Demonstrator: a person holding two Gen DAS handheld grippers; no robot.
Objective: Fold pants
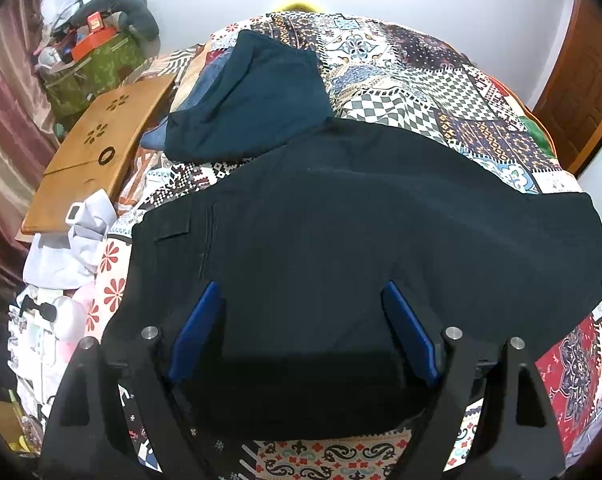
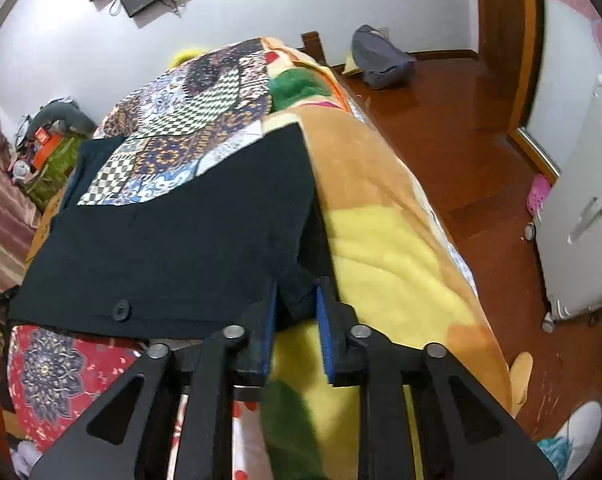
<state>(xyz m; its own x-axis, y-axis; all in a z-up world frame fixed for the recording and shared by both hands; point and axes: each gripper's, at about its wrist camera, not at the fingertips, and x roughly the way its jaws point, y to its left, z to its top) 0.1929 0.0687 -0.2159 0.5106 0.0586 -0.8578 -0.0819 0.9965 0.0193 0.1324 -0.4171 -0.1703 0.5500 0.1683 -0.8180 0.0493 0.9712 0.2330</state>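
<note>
While the black pants (image 1: 341,240) lie spread flat across the near part of the bed (image 1: 441,92), both tools hang over their near edge. Pants cover the patchwork bedspread (image 1: 401,76) from the bed's left side almost to its right edge; a button (image 2: 121,309) sits near their near edge, seen in the right wrist view, and a pocket flap (image 1: 172,234) shows toward the left end in the left wrist view.

Left gripper (image 1: 305,300): jaws wide apart, blue pads (image 1: 197,328) on either side of a stretch of black cloth, nothing pinched; pads look just above or on the fabric, cannot tell which.

Right gripper (image 2: 297,292): at the pants' right near corner, by the bed's right edge where the yellow-orange fleece blanket (image 2: 381,240) drapes down. Jaws narrow, a bunched fold of black cloth sits between the blue pads; whether the pads actually press on it cannot be told.

Second dark teal garment (image 1: 253,96) lies folded at the far left of the bed, apart from the pants, with blue denim (image 1: 205,84) under its left side.

Wooden lap tray (image 1: 101,148) leans off the bed's left edge. Red-brown wooden floor (image 2: 441,132) on the right, grey bag (image 2: 381,60) on it, white appliance (image 2: 581,208) at far right.
</note>
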